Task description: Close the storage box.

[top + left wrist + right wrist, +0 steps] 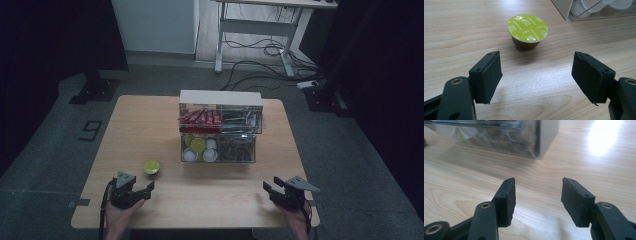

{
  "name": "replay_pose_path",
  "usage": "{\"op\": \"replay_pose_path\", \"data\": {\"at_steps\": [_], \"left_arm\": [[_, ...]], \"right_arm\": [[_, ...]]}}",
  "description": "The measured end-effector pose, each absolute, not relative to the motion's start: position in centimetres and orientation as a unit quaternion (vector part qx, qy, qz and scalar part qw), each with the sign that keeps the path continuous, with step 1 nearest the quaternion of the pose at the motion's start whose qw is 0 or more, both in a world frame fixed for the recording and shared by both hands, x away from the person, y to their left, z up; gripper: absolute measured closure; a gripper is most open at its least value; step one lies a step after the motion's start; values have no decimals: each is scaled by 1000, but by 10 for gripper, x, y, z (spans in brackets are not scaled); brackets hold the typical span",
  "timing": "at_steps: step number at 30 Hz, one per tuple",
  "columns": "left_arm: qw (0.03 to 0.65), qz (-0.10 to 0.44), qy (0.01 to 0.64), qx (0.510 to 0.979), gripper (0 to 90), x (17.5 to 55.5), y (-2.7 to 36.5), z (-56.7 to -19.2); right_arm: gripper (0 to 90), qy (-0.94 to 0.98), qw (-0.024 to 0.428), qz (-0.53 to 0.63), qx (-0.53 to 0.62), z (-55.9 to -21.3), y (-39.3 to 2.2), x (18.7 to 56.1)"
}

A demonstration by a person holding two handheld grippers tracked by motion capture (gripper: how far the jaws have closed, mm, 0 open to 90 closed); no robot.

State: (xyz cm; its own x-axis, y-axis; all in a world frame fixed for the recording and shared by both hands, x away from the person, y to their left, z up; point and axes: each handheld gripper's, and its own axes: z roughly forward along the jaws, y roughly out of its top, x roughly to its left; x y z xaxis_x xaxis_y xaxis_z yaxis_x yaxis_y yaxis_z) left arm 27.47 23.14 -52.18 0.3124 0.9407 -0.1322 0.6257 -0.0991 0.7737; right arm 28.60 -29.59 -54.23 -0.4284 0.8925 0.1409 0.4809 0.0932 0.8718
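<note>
- Ahead of the left tool point(536, 75), at twelve o'clock along its own line of sight, stands the coffee capsule point(527, 32); on the high view the capsule point(152, 167) sits at about one o'clock from that tool point(134, 191), near but apart.
- Left tool: released, nothing between the black pads point(490, 75); the gap looks wider than the capsule's lid. Nearer of the two tools by a clear margin.
- Right tool point(278, 189): released and empty, at the desk's near right corner, well apart from the capsule; its pads point(506, 200) point over bare wood toward the organiser's corner.
- Coffee capsule: short tapered cup, dark brown wall, round yellow-green foil lid with pale print, upright on its narrow base. No long axis; round, so any approach angle should serve.
- Organiser point(220, 130): clear plastic, stacked compartments; red sachets upper left, white and yellow-green capsules lower left, darker contents at right not made out. Lies at one o'clock from the capsule.
- Desk point(150, 125): pale wood-grain surface, smooth, lightly glossy.
- Judgement: a short straight advance of the left tool would bracket the capsule.
</note>
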Motion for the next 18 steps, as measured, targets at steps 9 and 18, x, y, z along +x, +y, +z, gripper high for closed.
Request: {"op": "replay_pose_path", "data": {"at_steps": [9, 18], "left_arm": [[381, 202, 546, 718, 240, 276, 229, -524], [383, 204, 546, 717, 240, 275, 230, -522]], "right_arm": [[418, 701, 216, 457, 504, -548, -302, 291], [399, 714, 218, 447, 493, -550, -295, 295]]}}
